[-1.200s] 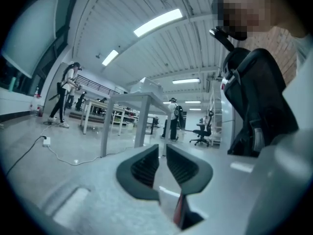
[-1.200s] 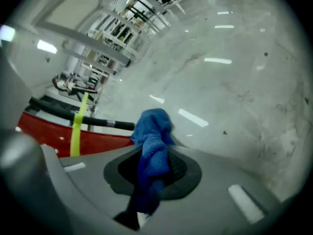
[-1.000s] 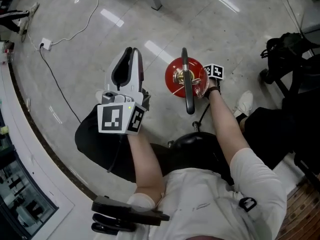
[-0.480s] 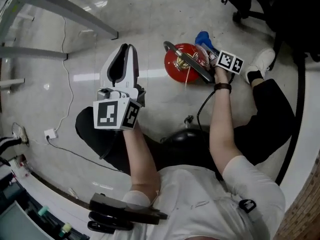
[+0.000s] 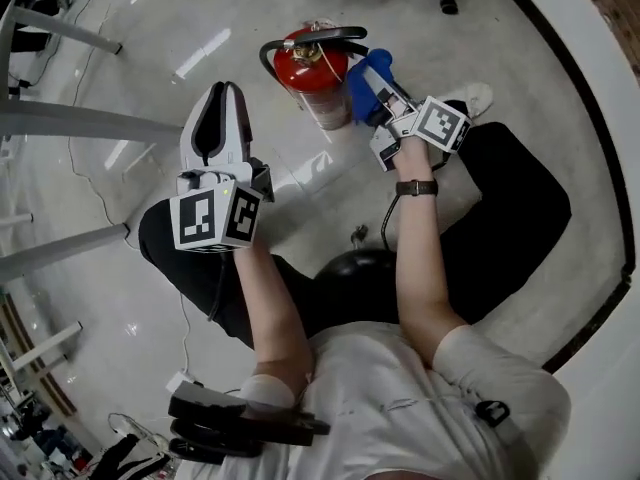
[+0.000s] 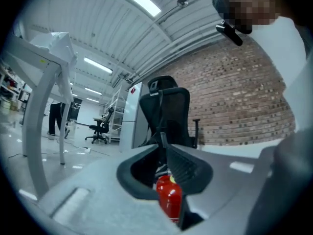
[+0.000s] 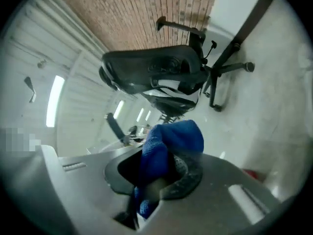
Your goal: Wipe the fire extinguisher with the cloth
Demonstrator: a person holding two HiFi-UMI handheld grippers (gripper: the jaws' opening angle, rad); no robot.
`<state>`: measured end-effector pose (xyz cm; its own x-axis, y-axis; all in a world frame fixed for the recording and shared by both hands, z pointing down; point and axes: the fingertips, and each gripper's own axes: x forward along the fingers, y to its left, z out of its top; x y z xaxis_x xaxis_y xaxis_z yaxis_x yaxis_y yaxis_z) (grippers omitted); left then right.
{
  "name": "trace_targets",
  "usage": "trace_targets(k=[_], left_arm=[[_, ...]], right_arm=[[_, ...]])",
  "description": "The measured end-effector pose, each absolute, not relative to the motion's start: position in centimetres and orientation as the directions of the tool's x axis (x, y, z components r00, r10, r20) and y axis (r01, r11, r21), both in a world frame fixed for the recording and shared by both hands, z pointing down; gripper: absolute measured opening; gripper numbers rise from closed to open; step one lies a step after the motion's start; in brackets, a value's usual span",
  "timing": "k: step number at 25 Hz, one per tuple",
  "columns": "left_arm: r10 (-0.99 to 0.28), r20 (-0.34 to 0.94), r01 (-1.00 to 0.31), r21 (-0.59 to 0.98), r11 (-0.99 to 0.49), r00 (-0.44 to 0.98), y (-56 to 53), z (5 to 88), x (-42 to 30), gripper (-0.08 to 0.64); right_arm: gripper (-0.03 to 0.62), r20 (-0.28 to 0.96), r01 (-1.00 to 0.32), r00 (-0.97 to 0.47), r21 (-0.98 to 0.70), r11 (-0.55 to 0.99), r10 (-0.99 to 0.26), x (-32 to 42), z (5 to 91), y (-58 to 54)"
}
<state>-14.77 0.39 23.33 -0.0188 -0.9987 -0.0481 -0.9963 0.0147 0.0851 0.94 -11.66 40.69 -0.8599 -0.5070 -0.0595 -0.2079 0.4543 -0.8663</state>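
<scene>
Broadly, the floor (image 5: 300, 198) carries everything; the person sits on it w/ legs out, and the fire extinguisher (image 5: 308, 68) stands upright out on the open floor, well in from the edge by the white kerb, prob. so the wiping hand can get round it. The left gripper (image 5: 222, 93) hangs apart from the cylinder, tips pressed together on nothing; my read is it's parked as a spare, maybe to steady the body later. The right gripper (image 5: 385, 103) is pinched on the blue cloth (image 5: 358, 86), a wad bulging past the tips so fabric, not plastic, meets the paint; the wad sits at the cylinder's side below the handle, touching or just beside it, can't say which. Views differ: the head view alone gives the layout, i.e. who is near what; the left gripper view shows the extinguisher side-on thru the gap under its closed tips, plus an office chair (image 6: 164, 116) and brick wall (image 6: 234, 97) behind; the right gripper view proves the grip, cloth clamped btwn the jaws, yet shows almost none of the cylinder; only a red sliver at lower right, too small to name.
</scene>
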Motion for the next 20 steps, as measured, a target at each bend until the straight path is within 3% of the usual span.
trace_targets(k=[4, 9, 12, 20], left_arm=[[-0.997, -0.032, -0.995, 0.073, -0.073, 0.071, 1.0, 23.0, -13.8, 0.049], [-0.981, 0.026, -0.98, 0.058, -0.191, 0.193, 1.6, 25.0, -14.5, 0.049], [-0.967, 0.038, -0.966, 0.063, -0.249, 0.252, 0.6, 26.0, -14.4, 0.049], [-0.919, 0.118, -0.926, 0.075, -0.37, 0.377, -1.1, 31.5, -11.6, 0.049]], right_arm=[[0.061, -0.275, -0.109, -0.794, -0.812, 0.573, -0.541, -0.3, 35.5, -10.5], [0.06, -0.236, -0.234, -0.744, -0.785, 0.574, -0.625, -1.4, 36.7, -11.2], [0.06, -0.126, -0.312, -0.702, -0.83, 0.462, -0.701, -0.4, 42.2, -13.3], [0.058, 0.252, -0.446, -0.605, -0.893, 0.06, -0.755, 0.6, 63.5, -14.1]])
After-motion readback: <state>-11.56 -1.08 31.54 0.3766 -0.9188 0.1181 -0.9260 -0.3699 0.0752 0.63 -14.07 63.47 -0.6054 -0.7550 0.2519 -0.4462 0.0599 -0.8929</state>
